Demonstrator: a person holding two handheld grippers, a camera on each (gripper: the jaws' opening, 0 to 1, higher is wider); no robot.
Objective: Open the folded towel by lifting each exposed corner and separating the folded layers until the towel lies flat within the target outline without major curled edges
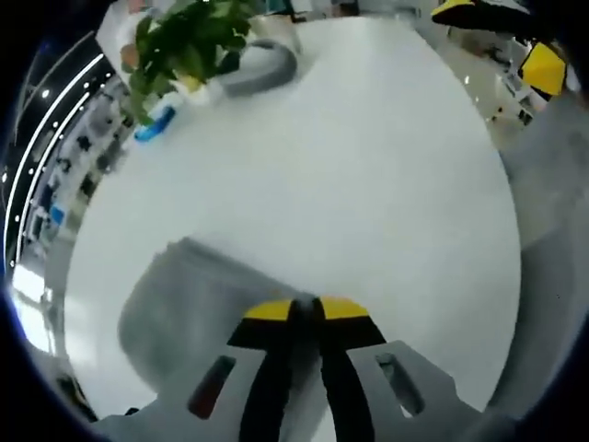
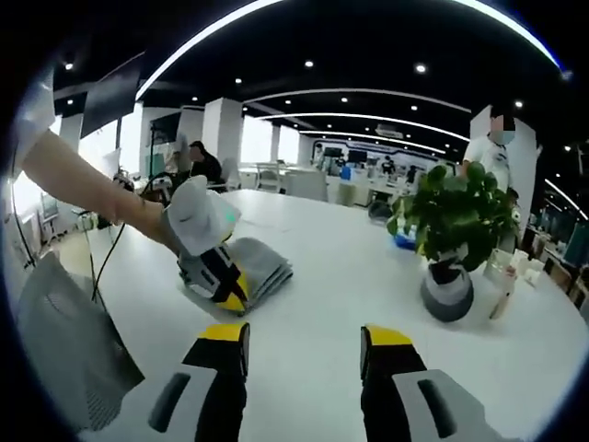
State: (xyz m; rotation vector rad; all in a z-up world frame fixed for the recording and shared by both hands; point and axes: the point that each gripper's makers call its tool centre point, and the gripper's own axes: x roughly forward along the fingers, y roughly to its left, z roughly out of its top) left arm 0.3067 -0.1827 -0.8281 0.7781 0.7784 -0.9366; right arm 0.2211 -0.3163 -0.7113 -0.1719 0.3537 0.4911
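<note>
Left gripper view: my left gripper [image 1: 306,308] has its yellow-tipped jaws pressed together, down at the near edge of the grey folded towel [image 1: 184,295]; whether cloth is caught between them I cannot tell.
Towel: it lies on the white counter [image 1: 368,184], still folded in stacked layers; in the right gripper view the towel [image 2: 258,262] runs its long side away from me toward the far left.
Right gripper view: my right gripper [image 2: 304,345] hovers above bare counter, jaws spread wide, nothing between them.
Left hand: a gloved hand [image 2: 198,216] holds the left gripper down on the towel.
Backdrop: a potted plant [image 2: 451,230] stands on the counter, well apart from the towel.
</note>
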